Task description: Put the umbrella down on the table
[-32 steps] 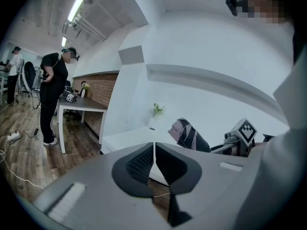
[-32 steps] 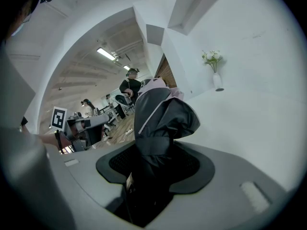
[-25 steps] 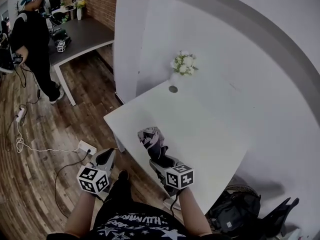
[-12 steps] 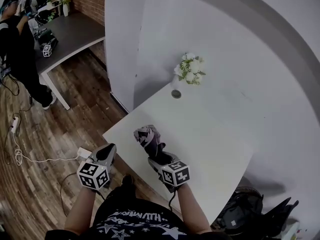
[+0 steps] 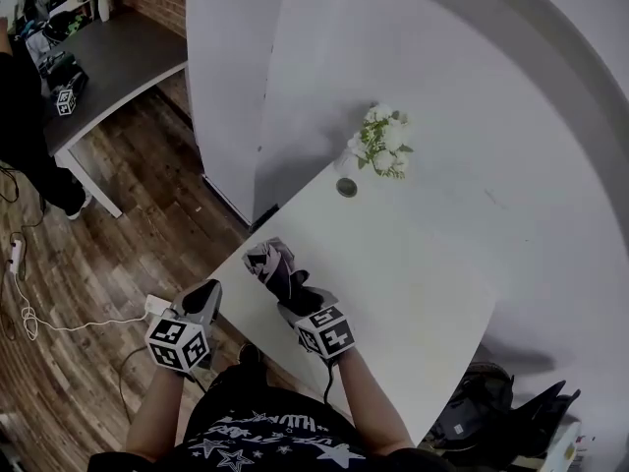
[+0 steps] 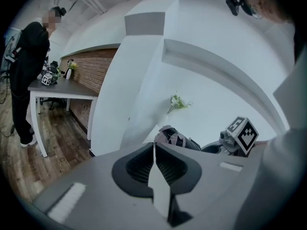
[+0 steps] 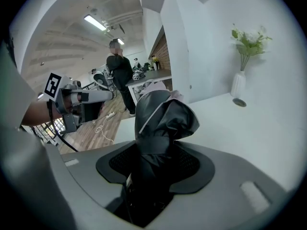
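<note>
A folded dark umbrella [image 5: 272, 265] with a pale patterned tip juts out over the near left corner of the white table [image 5: 423, 264]. My right gripper [image 5: 295, 299] is shut on its handle end, and the fabric bundle [image 7: 160, 121] fills the space between the jaws. I cannot tell whether the umbrella touches the tabletop. My left gripper [image 5: 203, 299] hangs off the table's left side above the wooden floor, its jaws pressed together on nothing [image 6: 154, 163]. From the left gripper view the umbrella [image 6: 173, 138] and the right gripper's marker cube [image 6: 243, 132] lie ahead to the right.
A white vase of flowers [image 5: 383, 142] and a round cable hole [image 5: 346, 187] sit at the table's far edge by the wall. A dark desk [image 5: 108, 62] and a standing person [image 5: 22, 126] are at far left. A power strip with cable [image 5: 155, 306] lies on the floor; a dark bag [image 5: 482, 411] sits right.
Both hands have moved across toward the table's left corner while the head view swung. The umbrella stays clamped in the right gripper; the left gripper stays shut beside it.
</note>
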Demonstrator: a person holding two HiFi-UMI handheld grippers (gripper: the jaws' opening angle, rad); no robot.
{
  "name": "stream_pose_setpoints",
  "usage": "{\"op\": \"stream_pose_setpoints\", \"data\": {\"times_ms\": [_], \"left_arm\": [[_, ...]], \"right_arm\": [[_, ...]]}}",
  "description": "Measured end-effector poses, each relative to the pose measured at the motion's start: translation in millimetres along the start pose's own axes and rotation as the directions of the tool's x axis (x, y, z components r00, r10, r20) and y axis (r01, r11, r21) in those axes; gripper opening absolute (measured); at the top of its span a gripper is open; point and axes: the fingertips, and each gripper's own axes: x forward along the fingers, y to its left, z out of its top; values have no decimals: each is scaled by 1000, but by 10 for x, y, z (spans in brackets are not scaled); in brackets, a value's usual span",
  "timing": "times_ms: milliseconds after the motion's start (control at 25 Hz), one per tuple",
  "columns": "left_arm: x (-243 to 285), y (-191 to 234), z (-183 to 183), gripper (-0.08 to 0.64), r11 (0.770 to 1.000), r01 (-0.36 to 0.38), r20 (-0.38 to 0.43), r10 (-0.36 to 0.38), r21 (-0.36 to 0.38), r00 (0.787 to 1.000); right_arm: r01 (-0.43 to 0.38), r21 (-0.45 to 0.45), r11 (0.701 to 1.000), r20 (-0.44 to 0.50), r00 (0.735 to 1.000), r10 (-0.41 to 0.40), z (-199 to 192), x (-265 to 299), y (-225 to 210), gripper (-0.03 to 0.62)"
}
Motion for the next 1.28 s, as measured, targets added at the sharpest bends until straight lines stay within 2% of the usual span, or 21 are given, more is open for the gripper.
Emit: {"op": "stream_pose_setpoints", "data": {"times_ms": [360, 760, 1280], "left_arm": [[227, 246, 39, 17, 1000, 22, -25, -22, -11, 999], [307, 348, 0, 17, 999, 29, -54, -31, -23, 998], [311, 327, -38, 17, 997, 69, -98, -67, 16, 993]], "right_arm": [[31, -87, 996, -84, 996, -38, 72, 423, -90, 241], [63, -124, 990, -131, 988, -80, 98, 567, -254, 241], [86, -100, 991, -175, 979, -103, 75, 668, -364, 253]]}}
